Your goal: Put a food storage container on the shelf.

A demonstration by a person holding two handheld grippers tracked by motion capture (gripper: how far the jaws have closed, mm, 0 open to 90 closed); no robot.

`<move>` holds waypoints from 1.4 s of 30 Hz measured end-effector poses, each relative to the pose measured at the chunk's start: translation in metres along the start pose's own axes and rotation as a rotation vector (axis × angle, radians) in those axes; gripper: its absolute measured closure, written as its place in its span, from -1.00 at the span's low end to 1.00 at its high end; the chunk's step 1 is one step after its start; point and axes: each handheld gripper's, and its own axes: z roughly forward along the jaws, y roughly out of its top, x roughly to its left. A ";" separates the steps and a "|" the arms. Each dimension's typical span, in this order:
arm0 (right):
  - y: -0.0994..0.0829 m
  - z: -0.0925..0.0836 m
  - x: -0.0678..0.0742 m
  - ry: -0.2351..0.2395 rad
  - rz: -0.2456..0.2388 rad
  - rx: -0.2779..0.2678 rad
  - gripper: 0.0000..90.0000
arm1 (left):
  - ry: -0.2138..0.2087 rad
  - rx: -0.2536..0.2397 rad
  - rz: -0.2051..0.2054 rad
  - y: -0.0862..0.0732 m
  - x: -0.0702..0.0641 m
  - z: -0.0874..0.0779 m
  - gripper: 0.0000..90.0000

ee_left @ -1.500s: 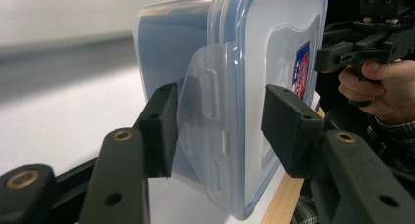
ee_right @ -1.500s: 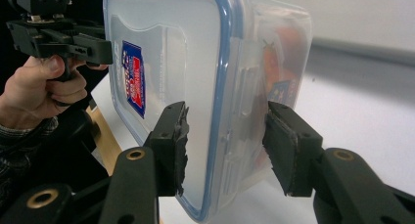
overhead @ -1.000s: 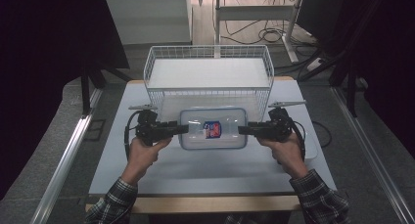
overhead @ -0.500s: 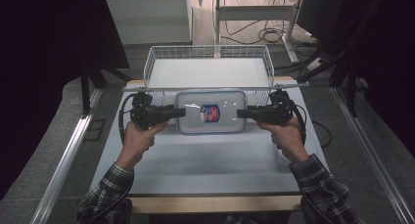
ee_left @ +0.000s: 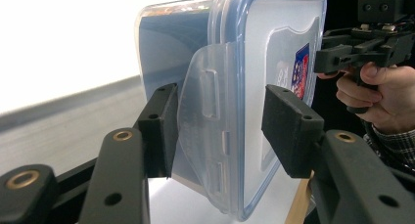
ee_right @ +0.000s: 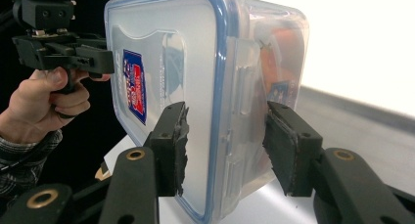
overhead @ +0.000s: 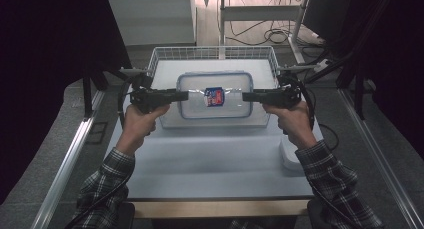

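1 clear plastic box (overhead: 215,95), blue-rimmed lid, red-blue sticker on top, held up over white wire basket (overhead: 160,59) at 12 o'clock. 2 grippers: left gripper (overhead: 176,95) at 9, right gripper (overhead: 249,96) at 3, both clamped on box ends.

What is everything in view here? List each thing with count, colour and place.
Container: one, clear plastic with blue-rimmed lid and red-blue label, held above the basket between both grippers.
Wire basket: one, white, far side of the table.
Table: one, pale top with wooden front edge.
Cables: several, dark, on the floor beyond the table.
Left gripper: one, black, clamped on the container's left end.
Right gripper: one, black, clamped on its right end.
Sleeves: two, plaid.
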 end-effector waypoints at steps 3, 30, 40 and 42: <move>0.011 0.001 -0.001 0.002 0.001 -0.007 0.16 | 0.003 -0.002 -0.002 0.008 0.000 -0.001 0.09; 0.064 0.023 -0.025 -0.012 0.056 -0.049 0.15 | 0.006 -0.007 -0.013 0.067 0.038 0.009 0.09; 0.067 0.034 -0.037 -0.031 0.078 -0.040 0.13 | 0.017 -0.004 -0.033 0.069 0.050 0.017 0.07; 0.067 0.035 -0.037 -0.036 0.079 -0.032 0.12 | 0.019 -0.007 -0.040 0.067 0.051 0.020 0.07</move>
